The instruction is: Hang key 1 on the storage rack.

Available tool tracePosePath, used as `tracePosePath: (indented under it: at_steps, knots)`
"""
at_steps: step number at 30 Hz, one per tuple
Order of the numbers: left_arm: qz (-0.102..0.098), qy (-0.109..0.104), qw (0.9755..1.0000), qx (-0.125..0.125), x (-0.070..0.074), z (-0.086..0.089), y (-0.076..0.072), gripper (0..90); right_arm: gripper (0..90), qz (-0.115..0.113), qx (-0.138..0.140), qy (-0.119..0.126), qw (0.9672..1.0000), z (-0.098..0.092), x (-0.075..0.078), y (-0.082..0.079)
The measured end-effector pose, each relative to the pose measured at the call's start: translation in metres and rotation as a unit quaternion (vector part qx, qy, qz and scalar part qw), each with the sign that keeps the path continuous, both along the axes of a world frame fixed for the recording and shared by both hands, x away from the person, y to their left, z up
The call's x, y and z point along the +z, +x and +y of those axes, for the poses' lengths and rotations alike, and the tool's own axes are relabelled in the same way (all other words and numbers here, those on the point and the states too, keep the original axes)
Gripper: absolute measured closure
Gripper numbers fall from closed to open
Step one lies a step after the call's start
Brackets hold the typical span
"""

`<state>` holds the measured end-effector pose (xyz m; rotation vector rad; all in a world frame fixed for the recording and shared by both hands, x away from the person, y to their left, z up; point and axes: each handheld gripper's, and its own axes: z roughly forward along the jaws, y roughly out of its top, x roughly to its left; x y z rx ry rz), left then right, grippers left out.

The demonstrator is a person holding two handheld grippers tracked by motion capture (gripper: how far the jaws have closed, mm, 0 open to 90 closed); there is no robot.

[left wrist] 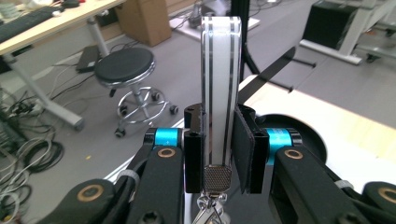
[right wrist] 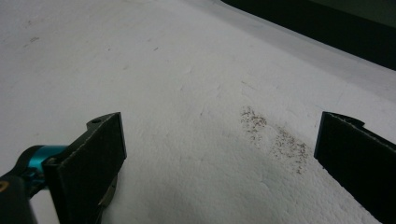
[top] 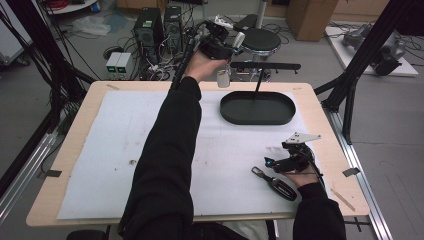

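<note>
Grey workshop floor with a round stool [left wrist: 125, 67] and loose cables lies behind the table [top: 320, 107], and on the table we see a white sheet [top: 110, 150]. Between the jaws of our left gripper [left wrist: 219, 149] stands a white strap with dark stripes [left wrist: 221, 88], clamped firmly just above its metal clasp [left wrist: 217, 178]. We judge it is held upright and high so that it can be hung on the thin black bar [top: 265, 65] of the stand beside it. Below this bar lies the black oval tray [top: 257, 117], near the far edge of the table. Our right gripper [top: 292, 160] rests low over the sheet with its jaws spread wide and nothing between them; a dark key-like object [top: 275, 183] lies just beside it. Much free sheet remains at the left.
</note>
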<state>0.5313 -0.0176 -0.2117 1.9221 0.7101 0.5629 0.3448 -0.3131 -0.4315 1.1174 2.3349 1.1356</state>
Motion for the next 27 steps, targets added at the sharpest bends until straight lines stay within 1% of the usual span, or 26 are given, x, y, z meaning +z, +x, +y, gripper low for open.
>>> tracePosePath:
  at_steps: [3,5,6,8,12,16,18,20,21,25,26,27]
  knots:
    - [0.002,0.006,1.0000,-0.006,-0.001,-0.009,0.002,75.1,1.4,0.000,0.000,0.002,1.0000,0.000,0.000,0.000]
    - [0.004,0.009,0.9999,-0.007,-0.003,-0.015,0.003,75.1,1.4,-0.001,0.001,0.002,1.0000,0.000,0.000,0.000]
    - [0.006,0.008,0.9999,-0.008,-0.005,-0.018,0.003,75.1,1.4,-0.002,0.002,0.002,1.0000,0.000,0.000,0.000]
    - [0.005,0.013,0.9999,-0.009,-0.008,-0.023,0.005,75.1,1.4,-0.003,0.002,0.001,1.0000,0.000,0.000,0.000]
    - [0.012,0.008,0.9998,-0.012,-0.013,-0.030,0.010,75.1,1.4,-0.003,0.002,0.001,1.0000,0.000,0.000,0.000]
    - [0.014,0.011,0.9998,-0.012,-0.017,-0.037,0.013,75.1,1.4,-0.001,0.003,0.003,1.0000,0.000,0.000,0.000]
    - [0.011,0.013,0.9998,-0.008,-0.018,-0.040,0.014,75.1,1.4,0.000,0.003,0.002,1.0000,0.000,-0.001,0.001]
    - [0.004,0.023,0.9997,-0.003,-0.019,-0.041,0.014,75.1,1.4,0.001,0.005,0.002,1.0000,0.000,-0.001,0.001]
    - [0.004,0.026,0.9996,-0.002,-0.019,-0.041,0.015,75.1,1.4,0.001,0.003,0.002,1.0000,0.000,-0.001,0.001]
    - [-0.002,0.026,0.9996,0.008,-0.019,-0.040,0.017,75.1,1.4,0.001,0.004,0.002,1.0000,0.000,-0.001,0.000]
    - [-0.001,0.025,0.9996,0.014,-0.019,-0.040,0.018,75.0,1.4,0.001,0.005,0.002,1.0000,0.000,-0.001,0.001]
    - [0.002,0.025,0.9996,0.014,-0.019,-0.040,0.019,75.1,1.4,0.002,0.005,0.002,1.0000,0.000,-0.001,0.000]
